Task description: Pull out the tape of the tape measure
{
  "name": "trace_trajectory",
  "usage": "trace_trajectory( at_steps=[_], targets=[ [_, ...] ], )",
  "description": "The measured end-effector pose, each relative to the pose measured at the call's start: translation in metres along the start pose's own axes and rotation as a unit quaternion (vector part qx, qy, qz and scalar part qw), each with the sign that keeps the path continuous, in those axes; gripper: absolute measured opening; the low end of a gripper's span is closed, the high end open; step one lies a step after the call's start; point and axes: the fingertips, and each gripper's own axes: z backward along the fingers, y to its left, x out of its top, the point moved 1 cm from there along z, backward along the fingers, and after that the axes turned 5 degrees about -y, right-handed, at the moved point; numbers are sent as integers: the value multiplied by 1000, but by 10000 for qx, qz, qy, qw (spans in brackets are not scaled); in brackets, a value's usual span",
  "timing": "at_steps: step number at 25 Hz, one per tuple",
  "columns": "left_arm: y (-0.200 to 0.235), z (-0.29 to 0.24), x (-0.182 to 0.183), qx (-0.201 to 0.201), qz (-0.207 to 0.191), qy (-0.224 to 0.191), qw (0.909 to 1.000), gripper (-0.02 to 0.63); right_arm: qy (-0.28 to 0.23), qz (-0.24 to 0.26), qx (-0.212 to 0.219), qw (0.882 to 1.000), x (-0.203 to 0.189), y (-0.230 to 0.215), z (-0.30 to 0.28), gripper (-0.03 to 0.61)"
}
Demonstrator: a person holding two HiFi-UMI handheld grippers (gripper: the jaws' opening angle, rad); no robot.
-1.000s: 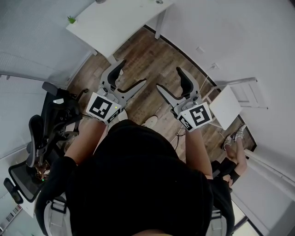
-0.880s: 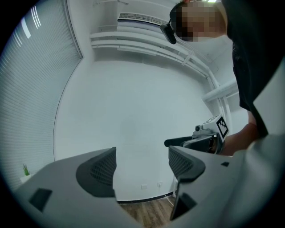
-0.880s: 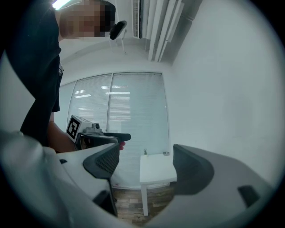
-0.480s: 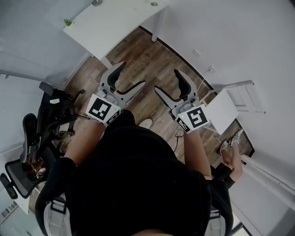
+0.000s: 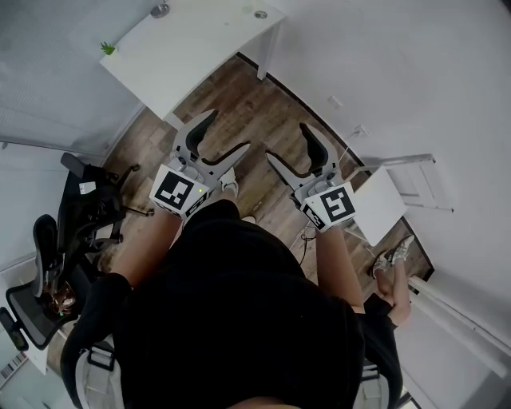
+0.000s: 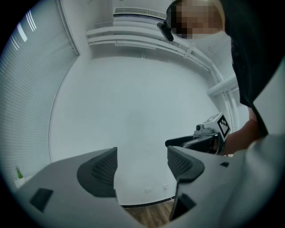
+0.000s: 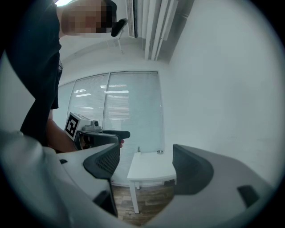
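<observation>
Head view: L gripper (image 5: 230, 129) & R gripper (image 5: 286, 140) are held side by side in centre frame, both pointing toward the upper part of the frame, over wood floor (image 5: 255, 104). They are near each other, not touching. Person's black top (image 5: 231, 319) fills the lower half.

L gripper view: L gripper (image 6: 142, 164) jaws are spread wide w/ nothing between, only blank white wall (image 6: 133, 111) behind. The jaws have just been closing a little. R gripper (image 6: 196, 141) shows at mid right of that frame.

R gripper view: R gripper (image 7: 147, 164) jaws are also wide apart, released, nothing gripped. White table (image 7: 149, 171) is seen through the gap, well beyond the tips. L gripper (image 7: 102, 136) is at mid left, window blinds (image 7: 129, 107) behind it.

Tape measure: can't pick it out for sure. White table (image 5: 192, 48) sits at top of the head view, w/ two small round things on it at the top edge, round thing A (image 5: 160, 10) & round thing B (image 5: 260, 14), too small to ID. Small plant (image 5: 106, 48) is on the table's left corner. Both grippers are well apart from the table.

Black office chair (image 5: 72, 232) is at left edge. Small white side table (image 5: 375, 204) is at right.
</observation>
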Motion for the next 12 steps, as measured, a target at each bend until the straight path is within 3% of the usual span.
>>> trace_trajectory(
  at_steps=[12],
  targets=[
    [126, -89, 5, 101, -39, -40, 9999, 347, 76, 20, 137, 9999, 7, -98, -125, 359]
  ],
)
